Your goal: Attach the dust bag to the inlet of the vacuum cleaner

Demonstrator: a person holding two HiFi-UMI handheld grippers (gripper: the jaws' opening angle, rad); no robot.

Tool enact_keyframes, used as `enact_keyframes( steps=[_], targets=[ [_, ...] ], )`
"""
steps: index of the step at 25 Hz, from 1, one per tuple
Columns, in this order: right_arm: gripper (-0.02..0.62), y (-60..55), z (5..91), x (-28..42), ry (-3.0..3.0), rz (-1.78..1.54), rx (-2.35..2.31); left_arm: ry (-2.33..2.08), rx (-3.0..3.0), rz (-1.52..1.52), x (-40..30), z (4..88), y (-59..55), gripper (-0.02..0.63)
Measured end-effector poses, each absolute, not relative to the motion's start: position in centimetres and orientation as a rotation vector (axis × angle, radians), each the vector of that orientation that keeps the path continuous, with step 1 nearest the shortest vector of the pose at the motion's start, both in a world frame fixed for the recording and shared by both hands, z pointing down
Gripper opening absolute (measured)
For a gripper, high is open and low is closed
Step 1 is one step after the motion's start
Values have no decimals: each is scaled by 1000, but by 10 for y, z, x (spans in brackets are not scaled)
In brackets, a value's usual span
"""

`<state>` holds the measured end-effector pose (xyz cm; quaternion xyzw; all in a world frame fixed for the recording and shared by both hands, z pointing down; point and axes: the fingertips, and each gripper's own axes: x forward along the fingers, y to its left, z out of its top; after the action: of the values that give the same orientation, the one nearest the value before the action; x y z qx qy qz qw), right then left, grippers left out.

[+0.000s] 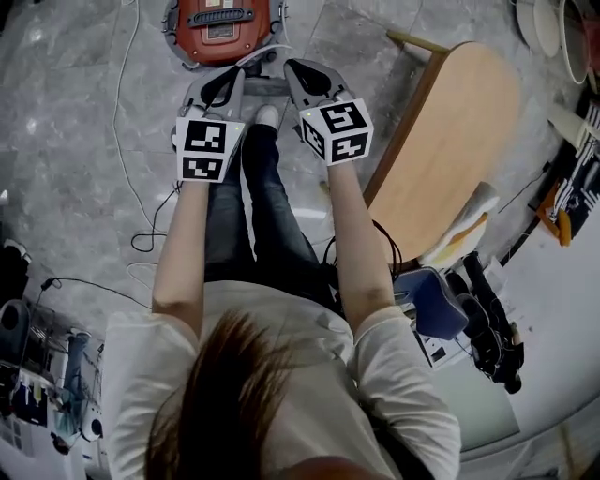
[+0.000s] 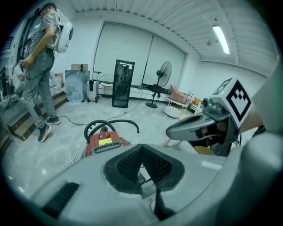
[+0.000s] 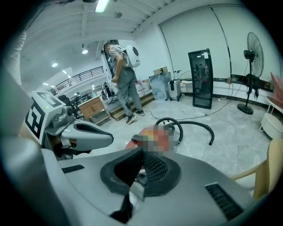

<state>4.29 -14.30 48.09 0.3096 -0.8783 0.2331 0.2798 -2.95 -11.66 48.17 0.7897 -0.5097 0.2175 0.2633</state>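
One vacuum (image 1: 220, 26) beyond left tool (image 1: 227, 80)

The vacuum cleaner (image 1: 217, 28) is red, with a black grille, a black handle and a yellow label; its hose (image 2: 127, 121) is black. The left gripper (image 1: 221, 86) and right gripper (image 1: 302, 75) have grey shells, black cross-hatched pads (image 2: 127, 166) and marker cubes (image 1: 207, 148) of black squares on white. The floor (image 1: 75, 141) is mottled grey, the table (image 1: 450, 141) pale wood, the person's jeans (image 1: 262, 216) dark blue.
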Motion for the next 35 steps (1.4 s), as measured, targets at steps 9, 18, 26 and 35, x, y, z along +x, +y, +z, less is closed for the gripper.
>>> enact_keyframes(
  steps=[9, 18, 26, 35],
  targets=[
    [2, -140, 375, 33, -2476, 607, 948, -1495, 2193, 488, -42, 380, -129, 17],
    [2, -146, 249, 51, -2569, 543, 1077, -1599, 2242, 385, -52, 263, -139, 17],
    [2, -137, 174, 55, -2620, 444, 1084, -1621, 2335, 341, -52, 187, -137, 17],
    [2, -108, 118, 78, -2631, 355, 1169, -1663, 2402, 238, -51, 121, -125, 17]
  ],
)
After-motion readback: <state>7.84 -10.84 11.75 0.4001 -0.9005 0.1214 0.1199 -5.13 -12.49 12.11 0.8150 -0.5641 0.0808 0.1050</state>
